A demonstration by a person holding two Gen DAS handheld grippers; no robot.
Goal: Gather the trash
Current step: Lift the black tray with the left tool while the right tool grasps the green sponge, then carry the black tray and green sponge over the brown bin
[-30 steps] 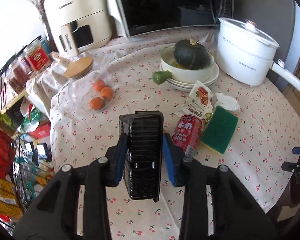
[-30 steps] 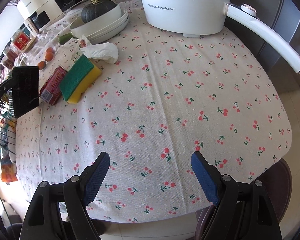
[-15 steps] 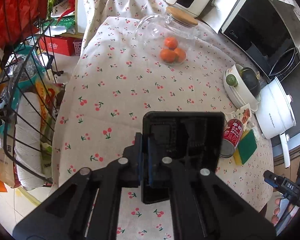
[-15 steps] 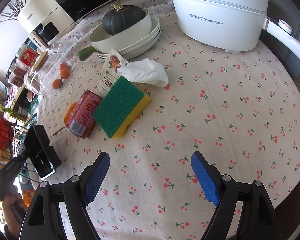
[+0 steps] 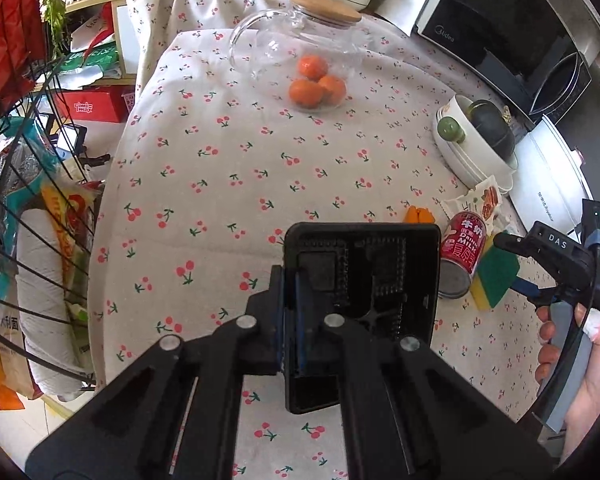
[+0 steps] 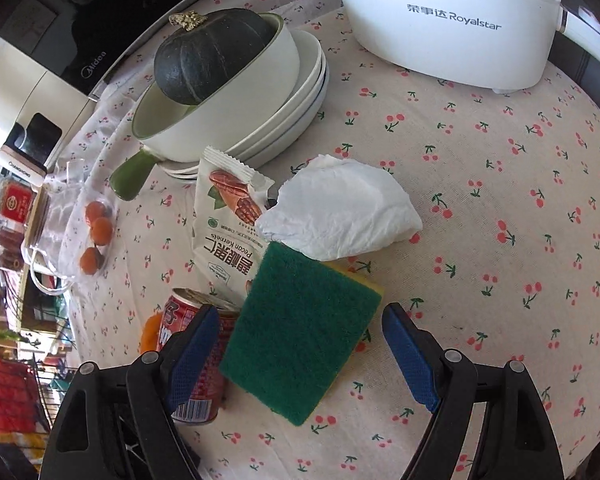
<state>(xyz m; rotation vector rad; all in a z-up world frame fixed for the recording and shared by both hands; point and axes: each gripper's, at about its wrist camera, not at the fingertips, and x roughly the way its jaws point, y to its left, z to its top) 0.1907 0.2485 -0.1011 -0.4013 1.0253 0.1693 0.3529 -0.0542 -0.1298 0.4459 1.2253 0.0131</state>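
While the left tongs [image 5: 290, 330] stay clamped on the black plastic tray's [image 5: 360, 280] wall at lower centre, the right tongs [image 6: 296, 354] hang apart over the green sponge [image 6: 300, 332]; next, likely, they must settle on real trash, the red can [image 6: 188, 360] or tissue [image 6: 340, 212] on the worktop [image 6: 500, 200].

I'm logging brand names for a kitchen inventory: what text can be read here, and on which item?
"Royalstar": white electric cooking pot
"Midea": black microwave oven
"CHANGHONG": white air fryer
"pecan kernels": white snack wrapper
"DRINK MILK": red drink can
"DAS": black handheld right tool
Chinese characters beside "Royalstar", on the wrapper and the can: unread.
Red tin label: too small.
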